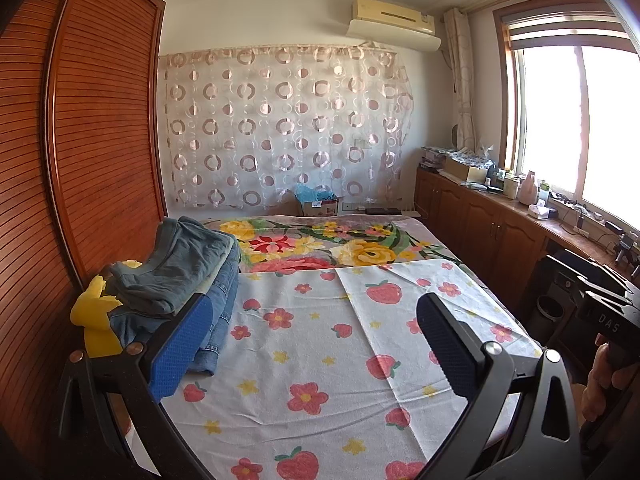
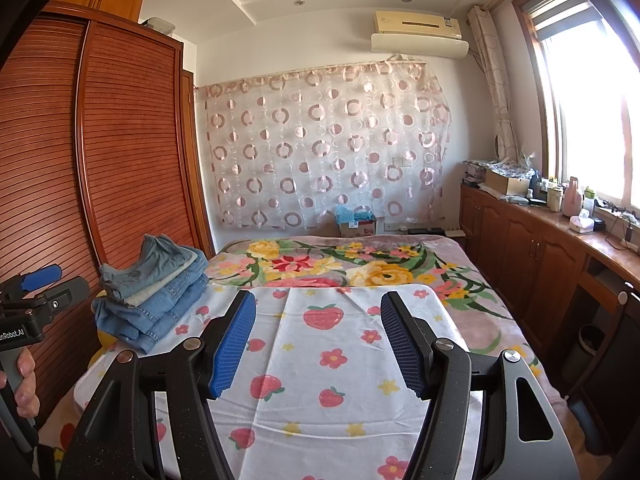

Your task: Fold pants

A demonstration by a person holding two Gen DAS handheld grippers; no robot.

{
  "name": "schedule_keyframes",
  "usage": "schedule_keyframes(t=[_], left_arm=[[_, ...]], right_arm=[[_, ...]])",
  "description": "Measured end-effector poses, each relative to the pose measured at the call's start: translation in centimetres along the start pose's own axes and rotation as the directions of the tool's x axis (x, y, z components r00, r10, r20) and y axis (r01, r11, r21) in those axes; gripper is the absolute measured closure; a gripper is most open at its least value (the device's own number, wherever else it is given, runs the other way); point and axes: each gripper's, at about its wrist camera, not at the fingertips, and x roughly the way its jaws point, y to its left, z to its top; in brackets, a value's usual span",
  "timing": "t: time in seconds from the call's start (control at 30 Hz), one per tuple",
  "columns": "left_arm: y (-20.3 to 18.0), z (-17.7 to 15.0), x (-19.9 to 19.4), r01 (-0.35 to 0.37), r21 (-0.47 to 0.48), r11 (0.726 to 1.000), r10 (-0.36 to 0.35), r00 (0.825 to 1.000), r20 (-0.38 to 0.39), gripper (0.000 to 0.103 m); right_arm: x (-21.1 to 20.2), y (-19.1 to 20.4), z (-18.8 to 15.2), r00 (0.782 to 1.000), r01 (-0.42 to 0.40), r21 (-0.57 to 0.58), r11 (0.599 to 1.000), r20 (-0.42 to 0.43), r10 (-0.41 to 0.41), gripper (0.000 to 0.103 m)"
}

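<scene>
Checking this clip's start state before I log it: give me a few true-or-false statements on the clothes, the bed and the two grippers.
1. A stack of denim garments sits at the left side of the bed, next to the wardrobe. True.
2. The right gripper is clamped on a pair of jeans. False: its jaws stand open with nothing between them, above the strawberry-print sheet.
3. The left gripper has open jaws that hold nothing. True.
4. A pair of pants lies spread flat in the middle of the sheet. False: the middle of the sheet is bare; the only clothes in view are in the stack.
5. The window is on the right side of the room. True.
</scene>
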Motion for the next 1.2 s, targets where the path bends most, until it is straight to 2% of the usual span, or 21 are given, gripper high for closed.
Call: schedule_keyframes(t=[1.2], left_arm=[[-0.02, 0.05, -0.07, 0.0, 0.0, 1.0, 0.0, 1.0, -0.002, 0.001]], right_arm=[[0.08, -0.59, -0.16, 1.0, -0.008, 0.001, 1.0, -0.007, 0.008, 0.036]])
